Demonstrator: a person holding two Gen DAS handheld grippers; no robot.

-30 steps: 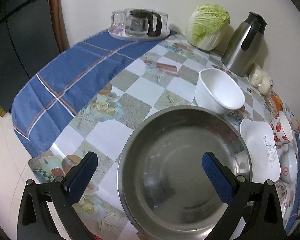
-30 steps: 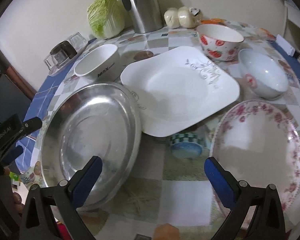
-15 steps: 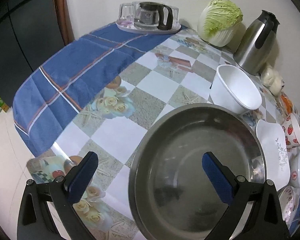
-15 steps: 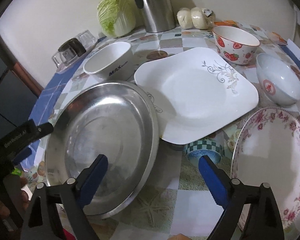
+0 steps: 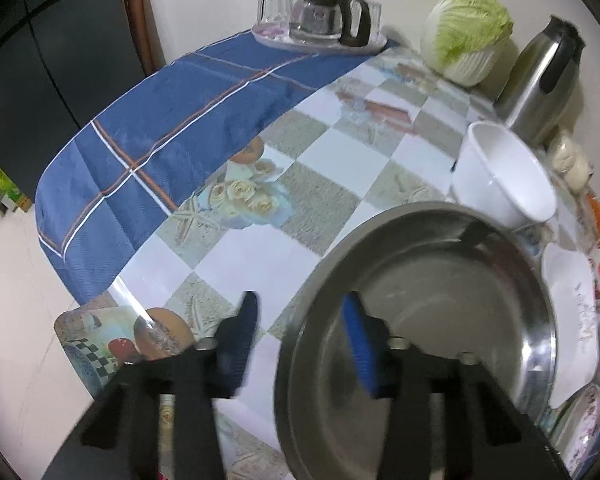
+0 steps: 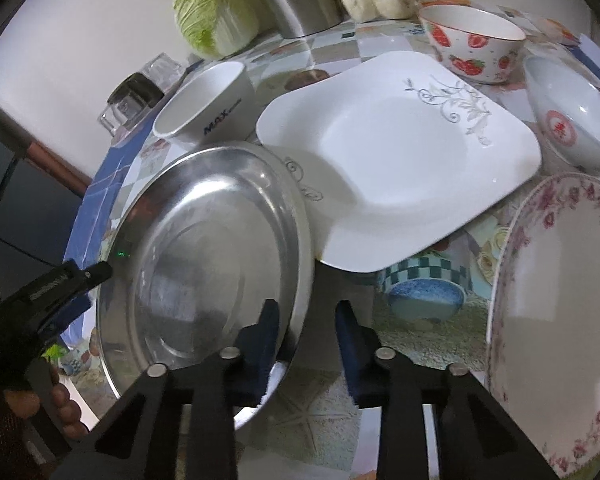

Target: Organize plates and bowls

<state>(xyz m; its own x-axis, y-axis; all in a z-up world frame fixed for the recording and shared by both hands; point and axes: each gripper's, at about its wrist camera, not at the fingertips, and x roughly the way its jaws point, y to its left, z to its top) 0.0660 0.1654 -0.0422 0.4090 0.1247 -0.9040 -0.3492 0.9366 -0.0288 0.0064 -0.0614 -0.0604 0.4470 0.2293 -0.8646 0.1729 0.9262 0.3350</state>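
In the left wrist view, my left gripper is closing astride the near rim of the steel plate, pads not visibly pressing; motion blur smears them. The white bowl sits beyond. In the right wrist view, my right gripper is closing over that plate's opposite rim, contact unclear; the floral plate is cut off.

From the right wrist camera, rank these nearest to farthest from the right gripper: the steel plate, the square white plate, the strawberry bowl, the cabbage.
From the right gripper:
1. Steel plate, rim between its closing jaws, left.
2. Square white plate, just beyond, centre.
3. Strawberry bowl, far right.
4. Cabbage, back left by the wall.
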